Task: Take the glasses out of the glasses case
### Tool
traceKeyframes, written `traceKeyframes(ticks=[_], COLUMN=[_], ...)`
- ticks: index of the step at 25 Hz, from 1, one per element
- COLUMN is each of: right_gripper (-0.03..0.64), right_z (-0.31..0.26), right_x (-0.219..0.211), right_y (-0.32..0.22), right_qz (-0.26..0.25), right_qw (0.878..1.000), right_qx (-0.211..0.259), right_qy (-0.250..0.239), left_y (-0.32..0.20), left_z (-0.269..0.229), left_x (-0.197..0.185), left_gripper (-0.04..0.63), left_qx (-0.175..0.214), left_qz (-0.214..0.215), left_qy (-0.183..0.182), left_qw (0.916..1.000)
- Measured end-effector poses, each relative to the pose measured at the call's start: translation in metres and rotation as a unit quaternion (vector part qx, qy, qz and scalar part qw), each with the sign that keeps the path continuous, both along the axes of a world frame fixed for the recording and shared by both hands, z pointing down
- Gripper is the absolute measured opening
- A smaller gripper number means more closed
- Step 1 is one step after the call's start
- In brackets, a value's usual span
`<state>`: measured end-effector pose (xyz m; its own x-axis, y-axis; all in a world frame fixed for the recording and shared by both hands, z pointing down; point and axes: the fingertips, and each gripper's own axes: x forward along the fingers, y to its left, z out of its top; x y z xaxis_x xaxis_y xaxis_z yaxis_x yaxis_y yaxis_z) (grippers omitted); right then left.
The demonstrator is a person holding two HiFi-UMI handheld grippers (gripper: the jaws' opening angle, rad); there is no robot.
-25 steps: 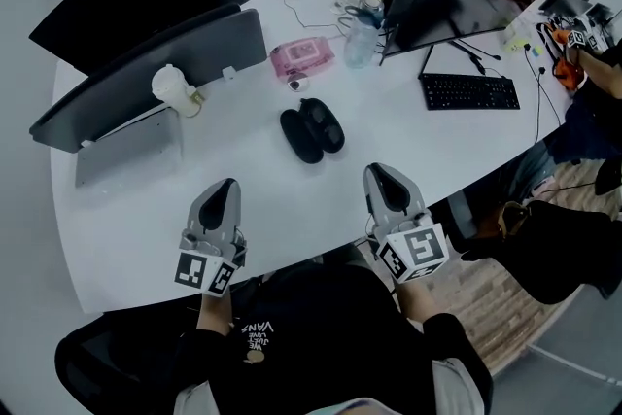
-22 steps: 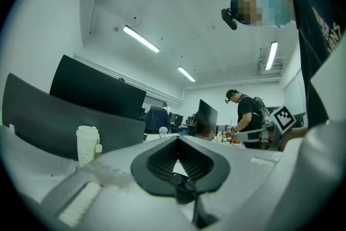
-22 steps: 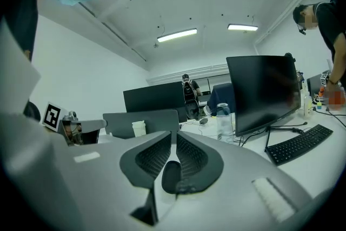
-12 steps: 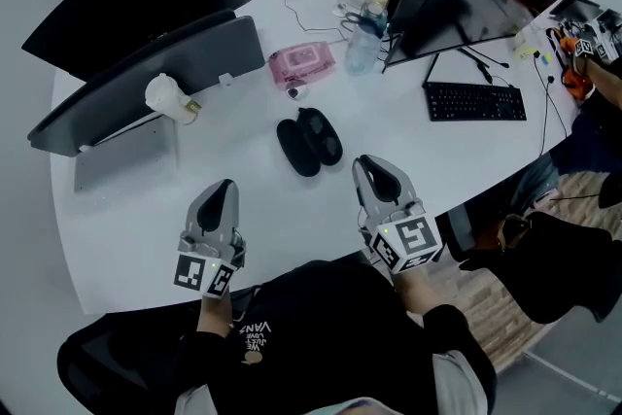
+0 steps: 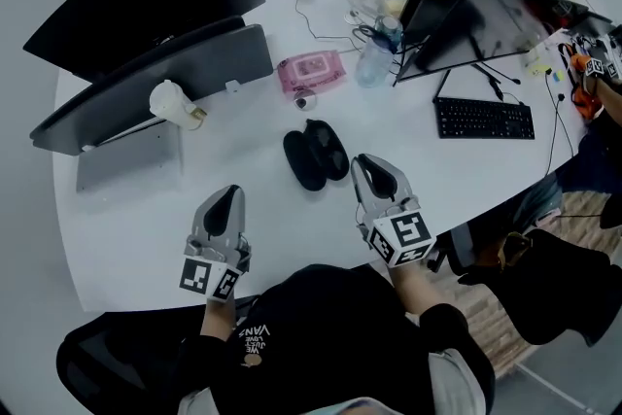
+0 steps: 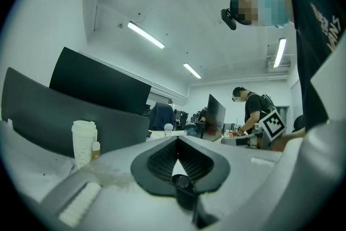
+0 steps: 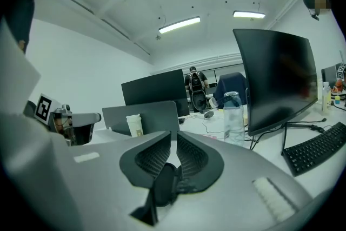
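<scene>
Head view notes:
- black shirt (image 5: 330,335), on the near side of the glasses case (image 5: 316,156): white print, upside-down, big word "VANS". Smaller lines beside it unreadable.
- pink pack (image 5: 311,71), beyond the case: label illegible.
- left gripper (image 5: 229,194) and right gripper (image 5: 367,163), nearer than the case: cubes bear black-and-white square codes, no letters.
</scene>
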<state>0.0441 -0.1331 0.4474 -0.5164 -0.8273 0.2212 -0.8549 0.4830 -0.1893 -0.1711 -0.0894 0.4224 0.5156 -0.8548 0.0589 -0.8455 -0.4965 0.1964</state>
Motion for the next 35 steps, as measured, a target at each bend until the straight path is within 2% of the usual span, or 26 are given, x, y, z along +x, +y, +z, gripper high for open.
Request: traceKeyframes(ticks=[15,35], right_gripper=[0.032,0.035], right_z=[0.041,0.117], right_x=[-0.011,-0.029], right_y=[-0.040,-0.054], right_qz=[-0.023,-0.047], right_qw=[0.999,0.992], right_qx=[-0.036,-0.101], right_qy=[0.013,0.052], left_y=[-0.010,-0.024], left_z=[0.014,0.033], left_x=[-0.012,-0.010], left_gripper=[0.000,0.000], left_qx=[-0.021,-0.048], left_qz=[-0.036,-0.032], left_qy=[-0.008,-0.015], left_qw=[0.9991,0.9982])
